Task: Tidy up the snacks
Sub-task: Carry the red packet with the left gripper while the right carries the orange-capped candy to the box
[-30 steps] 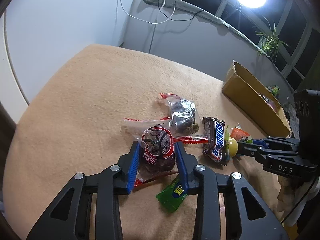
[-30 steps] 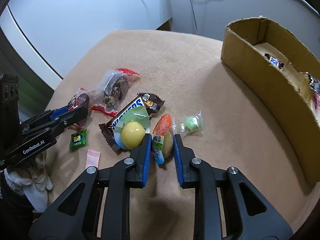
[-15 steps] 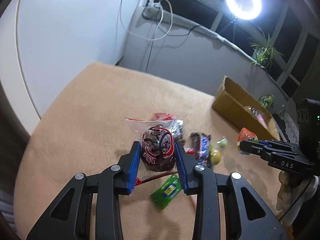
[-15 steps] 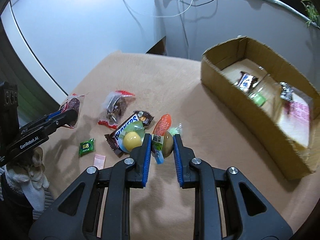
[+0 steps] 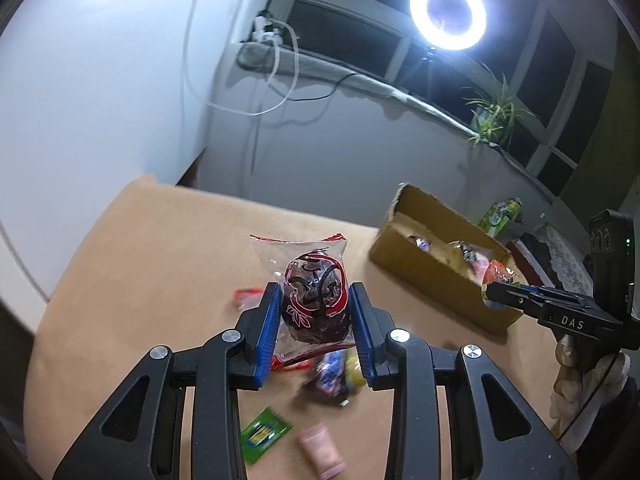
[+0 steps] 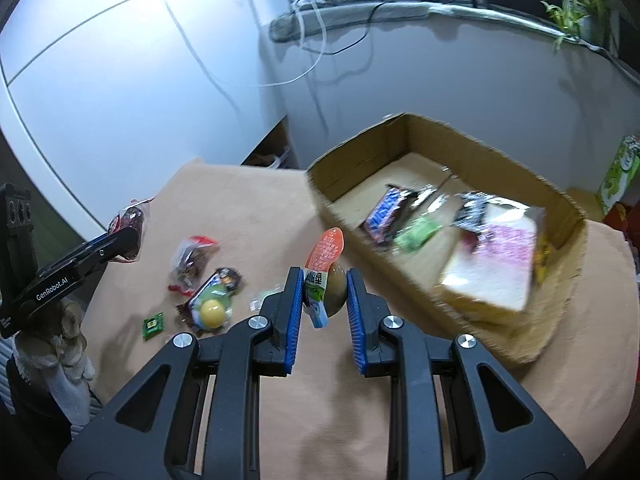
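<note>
My left gripper (image 5: 314, 294) is shut on a clear red-edged bag with a dark snack (image 5: 316, 280), held up above the tan table (image 5: 160, 248). In the right wrist view that left gripper (image 6: 128, 236) hangs at the left with the bag (image 6: 130, 216). My right gripper (image 6: 324, 276) is shut on a packet with an orange top and a brown egg (image 6: 330, 248), in the air just in front of the open cardboard box (image 6: 344, 160). The left wrist view shows the right gripper (image 5: 490, 294) beside the box (image 5: 432, 276).
On the table lie a Snickers bar with a yellow snack on it (image 6: 212, 308), a clear bag of dark snacks (image 6: 192, 256), a green sachet (image 6: 154, 324) and a pink sachet (image 5: 322, 446). The box holds another Snickers (image 6: 386, 216), a green candy (image 6: 420, 232) and packed bread (image 6: 496, 264).
Both grippers have lifted their snacks off the table. The right one has moved toward the cardboard box, whose inside now shows. The left one has tilted upward.
</note>
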The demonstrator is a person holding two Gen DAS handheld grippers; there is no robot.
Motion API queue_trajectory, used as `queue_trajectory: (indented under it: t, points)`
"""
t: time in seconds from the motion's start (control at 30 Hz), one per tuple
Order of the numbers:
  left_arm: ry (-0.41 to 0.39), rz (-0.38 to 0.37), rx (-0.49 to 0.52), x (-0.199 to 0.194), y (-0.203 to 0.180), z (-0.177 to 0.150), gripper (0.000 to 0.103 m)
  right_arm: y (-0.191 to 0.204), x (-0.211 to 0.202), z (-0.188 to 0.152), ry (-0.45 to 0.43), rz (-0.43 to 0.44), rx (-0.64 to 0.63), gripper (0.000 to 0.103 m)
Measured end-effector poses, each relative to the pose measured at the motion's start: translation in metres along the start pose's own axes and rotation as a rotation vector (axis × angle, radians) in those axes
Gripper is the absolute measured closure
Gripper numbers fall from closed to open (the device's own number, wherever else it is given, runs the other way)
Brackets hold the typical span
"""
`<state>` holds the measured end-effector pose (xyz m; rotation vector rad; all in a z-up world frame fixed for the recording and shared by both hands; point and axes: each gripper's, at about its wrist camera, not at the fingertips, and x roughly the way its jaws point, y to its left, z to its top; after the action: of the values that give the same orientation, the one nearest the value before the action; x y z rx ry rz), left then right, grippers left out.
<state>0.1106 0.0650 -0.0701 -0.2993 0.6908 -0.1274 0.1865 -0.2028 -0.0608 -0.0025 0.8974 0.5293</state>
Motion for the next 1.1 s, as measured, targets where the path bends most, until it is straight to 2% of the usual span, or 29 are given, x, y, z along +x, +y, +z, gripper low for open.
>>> queue_trajectory:
  t: [0.27, 0.63, 1.1]
  points:
    - [-0.002, -0.041, 0.061, 0.026, -0.035, 0.025, 0.070, -0.036, -0.011, 0.010, -0.033, -0.043, 0.052, 0.081]
    - [0.025, -0.094, 0.128, 0.071, -0.080, 0.052, 0.070, -0.078, -0.013, 0.019, -0.032, -0.105, 0.094, 0.081]
    - [0.088, -0.123, 0.175, 0.119, -0.116, 0.059, 0.070, -0.129, -0.004, 0.020, -0.016, -0.166, 0.168, 0.080]
